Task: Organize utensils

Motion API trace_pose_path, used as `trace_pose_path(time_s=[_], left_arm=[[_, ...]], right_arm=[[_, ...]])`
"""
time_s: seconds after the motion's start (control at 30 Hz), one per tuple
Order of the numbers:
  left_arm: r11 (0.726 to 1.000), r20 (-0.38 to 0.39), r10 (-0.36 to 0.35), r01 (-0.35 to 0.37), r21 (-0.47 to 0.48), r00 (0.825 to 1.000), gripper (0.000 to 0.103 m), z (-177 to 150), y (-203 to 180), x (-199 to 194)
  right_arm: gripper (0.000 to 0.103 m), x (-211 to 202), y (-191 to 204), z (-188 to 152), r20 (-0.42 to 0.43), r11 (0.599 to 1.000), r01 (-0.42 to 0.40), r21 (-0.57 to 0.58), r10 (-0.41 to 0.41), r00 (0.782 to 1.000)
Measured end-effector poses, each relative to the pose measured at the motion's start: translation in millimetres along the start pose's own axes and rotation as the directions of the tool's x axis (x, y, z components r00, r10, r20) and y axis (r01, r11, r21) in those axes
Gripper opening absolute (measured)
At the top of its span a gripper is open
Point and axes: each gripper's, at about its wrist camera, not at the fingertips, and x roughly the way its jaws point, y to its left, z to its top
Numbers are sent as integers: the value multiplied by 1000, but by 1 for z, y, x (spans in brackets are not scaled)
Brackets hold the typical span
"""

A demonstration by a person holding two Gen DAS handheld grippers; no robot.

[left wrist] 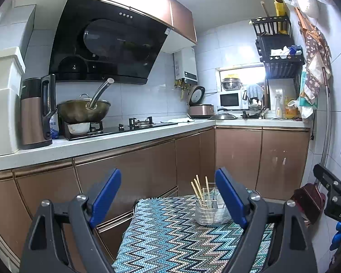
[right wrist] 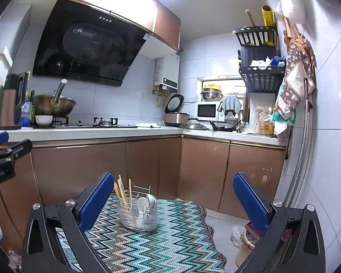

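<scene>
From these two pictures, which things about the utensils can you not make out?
- Left wrist view: the right finger of the left tongs covers part of the holder, hiding the spoons.
- Right wrist view: the spoons overlap; their number is unclear.
- Both views: the chopsticks overlap and their lower ends blur behind the holder's wall.

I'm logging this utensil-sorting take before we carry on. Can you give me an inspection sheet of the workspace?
Surface: zigzag cloth covering the work surface.
Job's things: utensil holder upright on the cloth; chopsticks standing in one compartment, white spoons in the other.
Clutter: nothing seen on the cloth.
Grippers: left gripper open, empty; right gripper open, empty.
Cables: nothing seen.
Surroundings: counter with wok, kettle, rice cooker, microwave; brown cabinets below.
</scene>
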Motion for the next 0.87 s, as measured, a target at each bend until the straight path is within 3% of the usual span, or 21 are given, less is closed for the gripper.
trace_pose_path(time_s=[0.87], left_arm=[[999,-54,4,-6,-32,999,84,-15,8,-1]], right_arm=[[103,-9,1,-6,2,1000,2,14,-2,1000]])
